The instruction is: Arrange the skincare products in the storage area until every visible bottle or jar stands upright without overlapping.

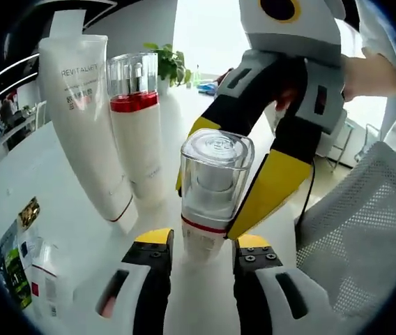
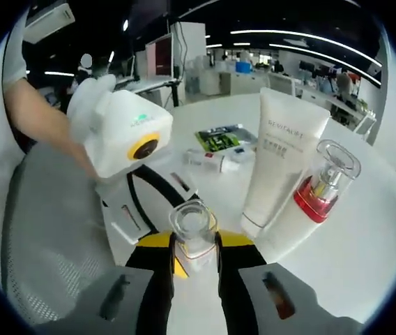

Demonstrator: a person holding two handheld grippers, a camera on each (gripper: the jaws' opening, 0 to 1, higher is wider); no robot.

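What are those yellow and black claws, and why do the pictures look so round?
A person holds two grabbing tools, one in each hand. Each carries a wide-eyed camera that bends its picture round. In the left gripper view, the left gripper stands at the foot of a small white bottle with a clear cap, while the right gripper pinches it from across. The right gripper view looks down on that bottle. On the white round table stand a tall white tube and a white bottle with a red band. Small packets lie flat.
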